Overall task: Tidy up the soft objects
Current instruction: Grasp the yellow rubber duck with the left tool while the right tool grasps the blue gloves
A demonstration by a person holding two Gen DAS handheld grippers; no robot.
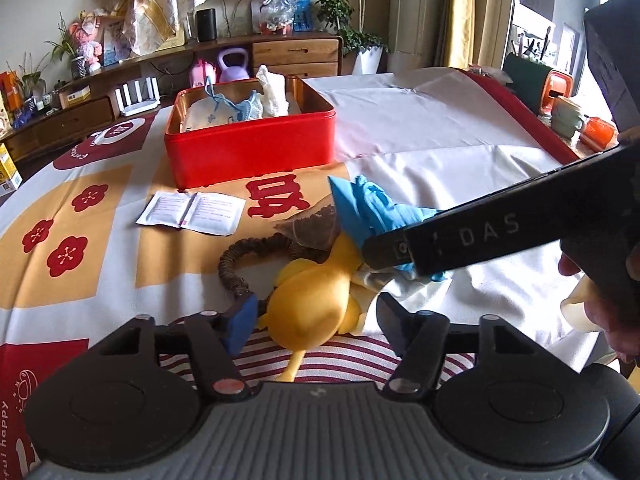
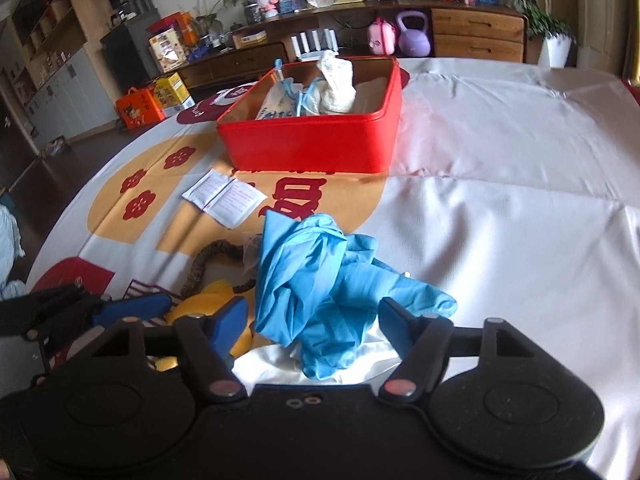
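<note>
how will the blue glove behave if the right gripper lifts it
The blue glove lies crumpled in thin folds, so it will probably hang limp and unfold when lifted. It looks light, likely needing only a gentle pinch. Its smooth, rubbery surface may slip or stretch between the right gripper pads, and the white sheet under it might drag along.

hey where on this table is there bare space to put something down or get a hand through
The plain white cloth right of the red tin and beyond the blue gloves is bare. It is crowded nearer: yellow toy, braided loop, tea bag, paper packet and both grippers.
</note>
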